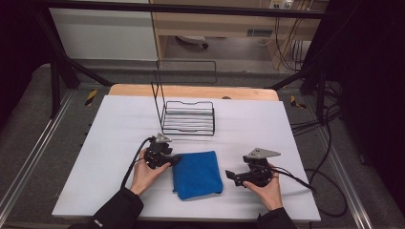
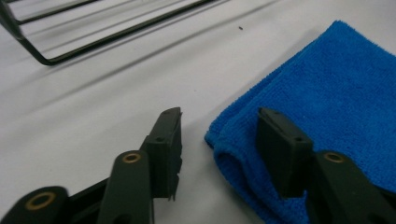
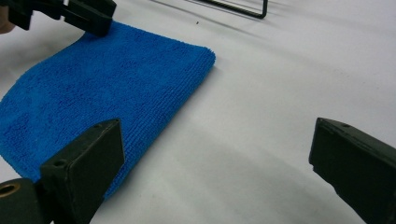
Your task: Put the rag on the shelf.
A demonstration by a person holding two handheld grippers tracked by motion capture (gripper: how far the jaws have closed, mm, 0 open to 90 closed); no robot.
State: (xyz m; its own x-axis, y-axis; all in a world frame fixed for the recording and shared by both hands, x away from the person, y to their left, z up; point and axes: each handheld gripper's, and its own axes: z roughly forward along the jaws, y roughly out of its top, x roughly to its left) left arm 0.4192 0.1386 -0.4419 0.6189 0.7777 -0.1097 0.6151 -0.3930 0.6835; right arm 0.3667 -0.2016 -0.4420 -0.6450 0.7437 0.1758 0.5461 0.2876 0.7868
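Forearms in dark sleeves enter the high view from below, each hand with a gripper. Taking the blue towel (image 1: 197,174) as landmark: it lies folded on the white table (image 1: 114,143), in front of the wire rack (image 1: 187,119). The left gripper (image 1: 175,161) is at the towel's far left corner, and the right gripper (image 1: 231,177) stands just beside its right edge, apart from it.

Close in the left gripper view, two black jaws stand half apart around the towel's folded corner (image 2: 224,140). One jaw is already over the cloth, the other is on the bare table beside the fold. They are not yet pressing, so I judge this tool as released, nothing grasped. To do the grip well, the outer jaw should go low along the table and slide under the fold, so that all layers are taken together and not only the top one. Then close firmly, a little inward from the very tip.

Near the lens in the right gripper view, the jaws stand wide apart and hold nothing: one is over the towel's edge (image 3: 154,126), the other is over bare table. This tool should take the near right corner in the same way before any lifting.
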